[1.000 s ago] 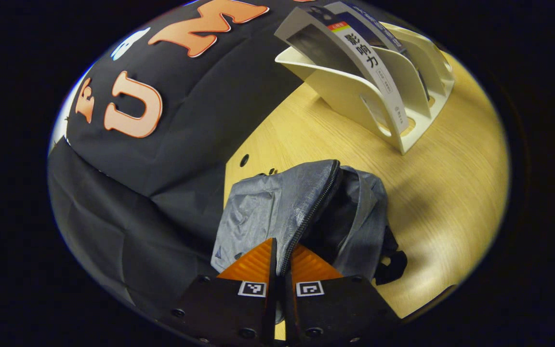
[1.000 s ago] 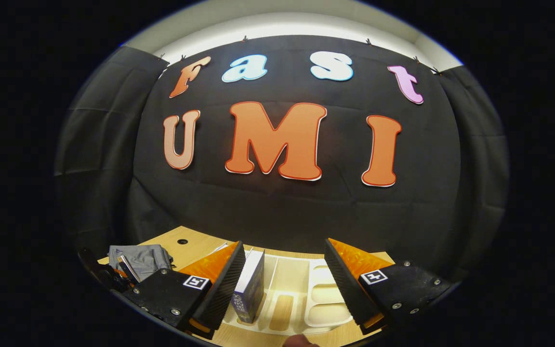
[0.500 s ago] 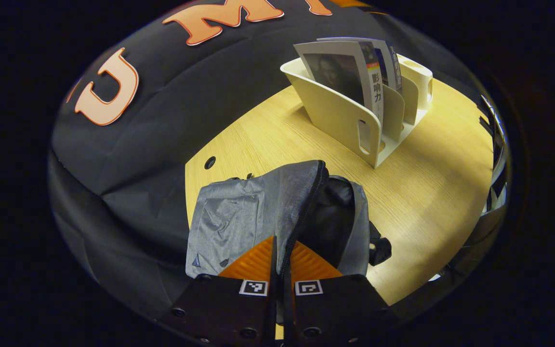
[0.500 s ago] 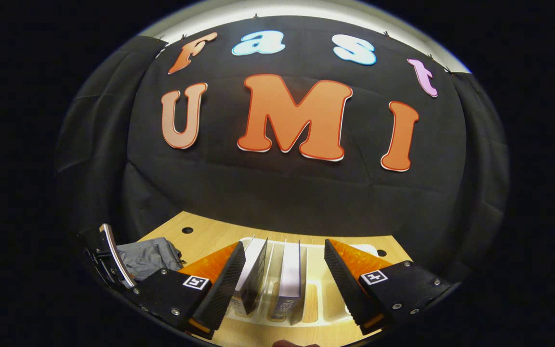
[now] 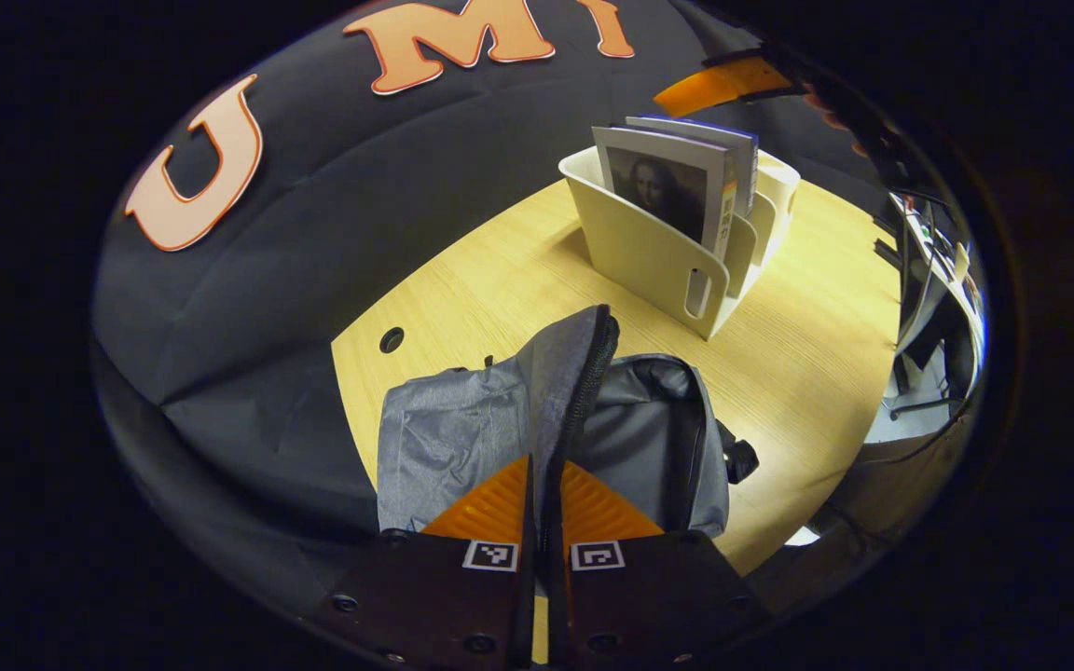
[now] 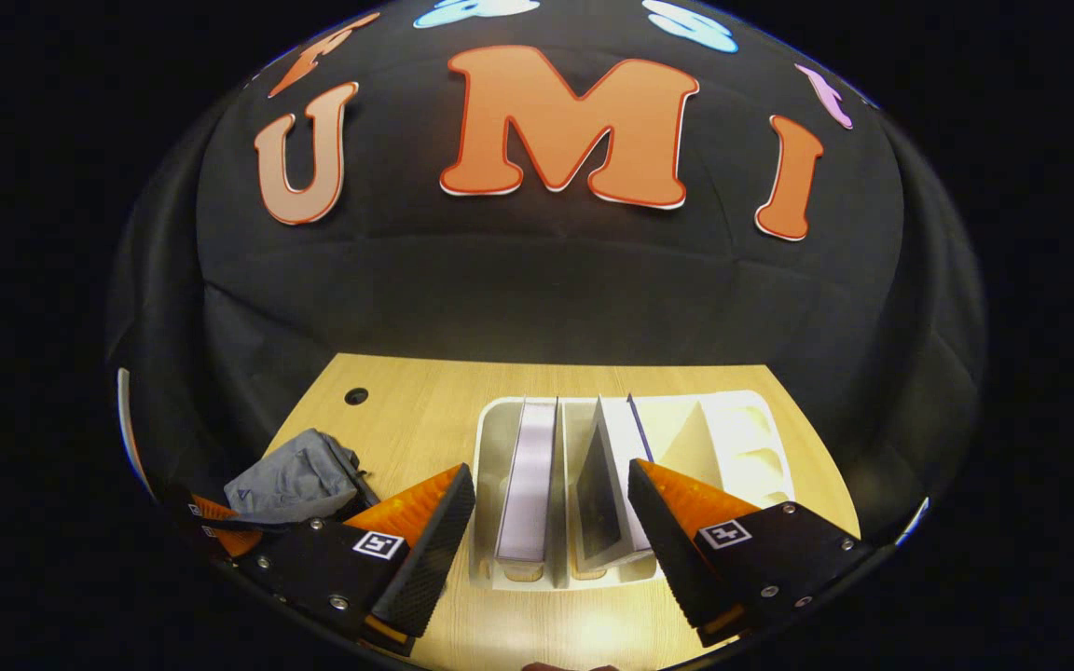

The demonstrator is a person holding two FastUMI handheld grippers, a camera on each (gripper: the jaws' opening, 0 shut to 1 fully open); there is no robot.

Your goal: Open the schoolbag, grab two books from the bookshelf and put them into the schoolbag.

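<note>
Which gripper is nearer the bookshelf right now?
Right. The right gripper hangs open just above the bookshelf; the left gripper is off at the schoolbag, shut on its flap.

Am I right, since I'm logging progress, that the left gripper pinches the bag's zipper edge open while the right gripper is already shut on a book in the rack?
Not quite. The left gripper does pinch the schoolbag at its zipper edge, but the right gripper is open, hovering over the bookshelf; both books stand untouched in it, as the right gripper view shows.
</note>
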